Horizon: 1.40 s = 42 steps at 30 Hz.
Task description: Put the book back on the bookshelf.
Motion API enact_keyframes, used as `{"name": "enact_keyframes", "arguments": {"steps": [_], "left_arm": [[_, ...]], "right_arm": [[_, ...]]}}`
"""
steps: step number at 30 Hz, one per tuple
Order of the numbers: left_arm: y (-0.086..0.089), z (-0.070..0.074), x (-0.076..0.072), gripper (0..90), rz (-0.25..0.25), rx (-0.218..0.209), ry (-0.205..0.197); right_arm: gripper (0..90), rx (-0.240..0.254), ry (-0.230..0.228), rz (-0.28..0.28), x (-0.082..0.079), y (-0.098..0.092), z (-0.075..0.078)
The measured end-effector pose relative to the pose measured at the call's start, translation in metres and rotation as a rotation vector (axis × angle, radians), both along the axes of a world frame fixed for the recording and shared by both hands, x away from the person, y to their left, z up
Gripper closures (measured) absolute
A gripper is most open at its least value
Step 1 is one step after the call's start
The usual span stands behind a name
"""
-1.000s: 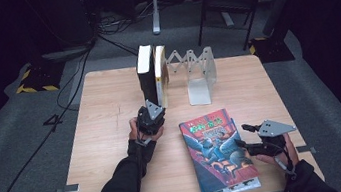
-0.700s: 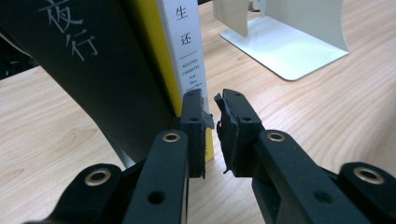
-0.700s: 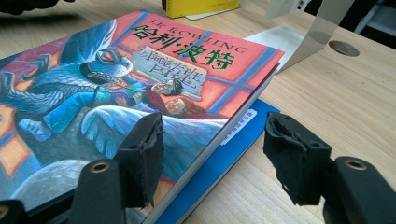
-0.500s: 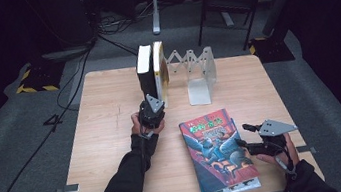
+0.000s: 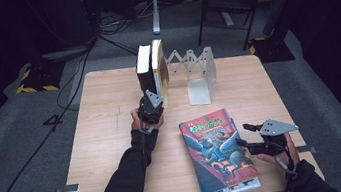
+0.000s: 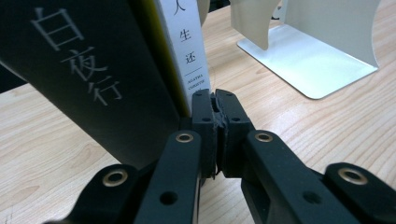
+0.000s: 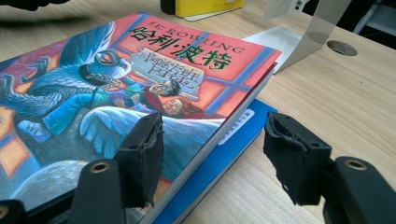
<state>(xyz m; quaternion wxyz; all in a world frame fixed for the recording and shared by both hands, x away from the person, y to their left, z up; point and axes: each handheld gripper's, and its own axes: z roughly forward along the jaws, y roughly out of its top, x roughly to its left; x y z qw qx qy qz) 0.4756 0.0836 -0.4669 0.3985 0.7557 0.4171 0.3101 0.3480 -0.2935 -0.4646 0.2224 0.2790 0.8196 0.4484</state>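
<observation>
Two books stand upright at the table's far side, a black one [image 5: 145, 69] [image 6: 93, 79] and a yellow-edged white one [image 5: 159, 67] [image 6: 184, 51]. My left gripper [image 5: 153, 97] [image 6: 215, 100] is shut with nothing between its jaws, and its tips are at the foot of the two spines where they meet. A colourful illustrated book [image 5: 217, 152] [image 7: 116, 84] lies flat near the front, on top of a blue book [image 7: 233, 140]. My right gripper [image 5: 244, 134] [image 7: 215, 135] stands open at this book's right edge, one jaw over the cover and the other over bare table.
A white folding book rack [image 5: 198, 72] [image 6: 317, 51] stands right of the upright books. The wooden table [image 5: 106, 120] has bare surface at its left. Chairs and cables sit on the dark floor beyond the far edge.
My left gripper has edged a little forward to the standing books. The right gripper and the flat books have stayed where they were.
</observation>
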Motion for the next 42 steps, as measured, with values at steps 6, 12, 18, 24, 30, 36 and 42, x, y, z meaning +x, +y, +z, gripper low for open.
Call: {"name": "enact_keyframes", "arguments": {"steps": [6, 12, 18, 24, 30, 36, 42], "left_arm": [[0.002, 0.000, 0.005, 89.3, 0.000, 0.000, 0.005], [-0.001, 0.000, 0.004, 85.8, -0.009, 0.029, 0.001], [0.000, 0.002, -0.002, 81.1, -0.040, 0.049, 0.000], [0.006, 0.004, -0.013, 78.7, -0.101, 0.058, 0.019], [0.012, 0.005, -0.032, 75.8, -0.205, 0.088, 0.035], [0.018, 0.004, -0.062, 68.6, -0.348, 0.129, 0.065], [0.027, -0.002, -0.085, 61.0, -0.434, 0.152, 0.115]], "right_arm": [[38.1, -0.004, 0.000, -0.002, 0.000, 0.000, 0.000], [38.1, -0.006, 0.001, -0.001, 0.000, 0.000, 0.000], [38.1, -0.007, -0.001, -0.004, 0.000, -0.001, 0.000], [38.1, -0.014, 0.004, -0.004, 0.000, -0.001, 0.001], [38.2, -0.025, 0.020, 0.008, -0.002, 0.000, 0.002], [36.9, -0.032, 0.047, 0.024, -0.006, -0.001, 0.005], [34.4, -0.027, 0.089, 0.038, -0.011, -0.004, 0.006]]}}
